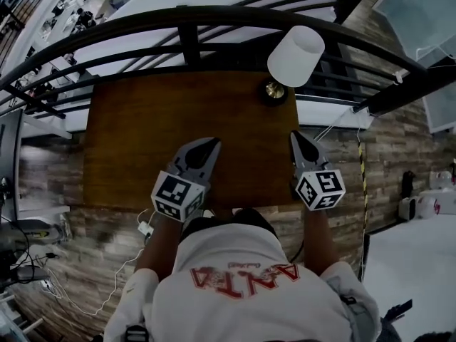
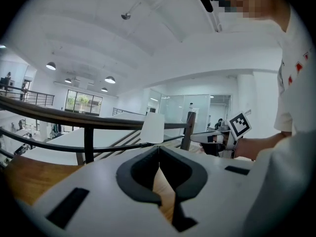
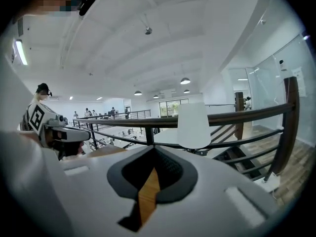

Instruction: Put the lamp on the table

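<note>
wooden table (image 1: 157, 120) | lamp (image 1: 296, 55): white shade, dark base, far-right corner

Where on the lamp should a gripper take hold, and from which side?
Likely the narrow neck under the lamp's white shade, above its dark round base, coming level from the near side with the right gripper. The shade looks too wide for the jaws, and railing blocks the far side.

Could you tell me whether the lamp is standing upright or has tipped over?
Upright: the lamp stands on its base at the table's far right corner, shade level in both gripper views.
</note>
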Action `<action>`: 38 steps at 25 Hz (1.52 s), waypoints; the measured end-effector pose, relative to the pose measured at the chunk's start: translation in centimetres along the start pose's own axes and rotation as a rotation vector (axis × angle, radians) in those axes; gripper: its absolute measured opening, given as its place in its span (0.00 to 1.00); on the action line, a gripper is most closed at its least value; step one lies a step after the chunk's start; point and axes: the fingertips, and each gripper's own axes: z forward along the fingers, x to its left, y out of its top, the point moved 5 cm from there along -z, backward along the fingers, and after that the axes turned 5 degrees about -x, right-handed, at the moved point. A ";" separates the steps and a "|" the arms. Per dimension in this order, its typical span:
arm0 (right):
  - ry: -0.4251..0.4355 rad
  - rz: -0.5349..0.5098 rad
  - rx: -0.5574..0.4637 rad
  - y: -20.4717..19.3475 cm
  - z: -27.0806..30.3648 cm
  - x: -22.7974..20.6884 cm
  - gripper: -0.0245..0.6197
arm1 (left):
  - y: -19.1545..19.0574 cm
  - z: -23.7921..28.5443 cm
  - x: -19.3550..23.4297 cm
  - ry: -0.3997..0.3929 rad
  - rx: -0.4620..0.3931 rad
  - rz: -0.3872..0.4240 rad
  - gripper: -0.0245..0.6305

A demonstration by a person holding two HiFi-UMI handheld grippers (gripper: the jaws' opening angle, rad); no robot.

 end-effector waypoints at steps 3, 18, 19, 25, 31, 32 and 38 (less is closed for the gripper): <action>0.000 -0.039 -0.051 2.4 -2.0 1.2 0.04 | 1.8 -0.9 -0.6 -0.014 -0.027 0.037 0.05; -0.036 -0.057 -0.152 7.7 -7.8 3.1 0.04 | 6.8 -4.2 -3.2 -0.055 -0.136 0.104 0.05; -0.031 -0.054 -0.155 7.8 -7.8 3.2 0.04 | 6.9 -4.2 -3.2 -0.060 -0.141 0.098 0.05; 0.000 -0.051 -0.163 7.8 -7.3 3.7 0.04 | 7.8 -3.7 -3.5 -0.076 -0.157 0.099 0.05; 0.029 -0.049 -0.167 7.9 -6.9 4.5 0.04 | 8.0 -2.9 -3.4 -0.087 -0.149 0.106 0.05; 0.031 -0.051 -0.168 7.9 -6.9 4.6 0.04 | 7.9 -2.8 -3.4 -0.089 -0.149 0.106 0.05; 0.028 -0.040 -0.169 7.7 -7.1 4.6 0.04 | 7.8 -2.6 -3.5 -0.102 -0.149 0.109 0.05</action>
